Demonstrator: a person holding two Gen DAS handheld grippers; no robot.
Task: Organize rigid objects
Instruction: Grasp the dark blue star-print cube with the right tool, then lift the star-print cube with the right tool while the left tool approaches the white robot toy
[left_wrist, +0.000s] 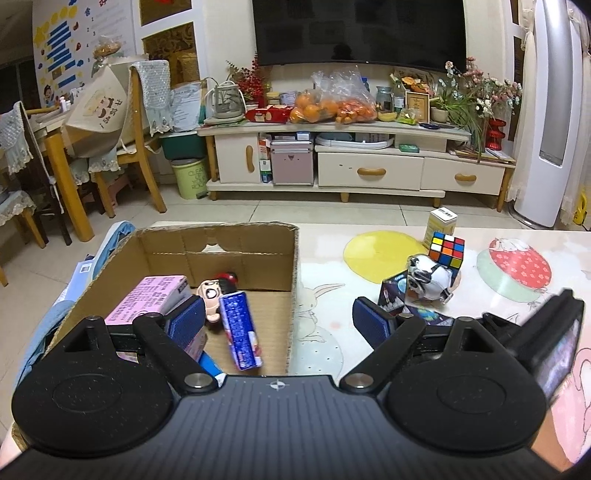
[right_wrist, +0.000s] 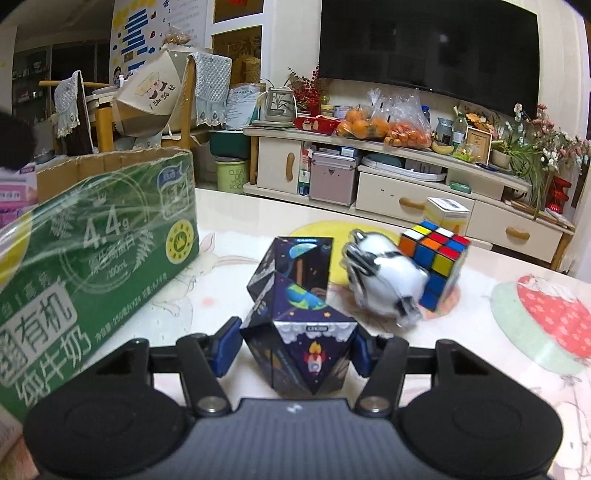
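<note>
We have the right claw (right_wrist: 293, 354) clamped on the space-print folding cube (right_wrist: 295, 314), low centre of right wrist view, resting on the table (right_wrist: 480, 332). Likely light, rigid plastic w/ hinged segments, glossy, so it may flex or slip; grip flat opposite faces, not edges. Left claw (left_wrist: 279, 325) spread apart, empty, above the cardboard box (left_wrist: 221, 254), centre-left.

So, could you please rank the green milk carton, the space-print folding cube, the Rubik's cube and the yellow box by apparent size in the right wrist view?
1. green milk carton
2. space-print folding cube, though nearness inflates it
3. Rubik's cube
4. yellow box, farthest and partly hidden
</note>
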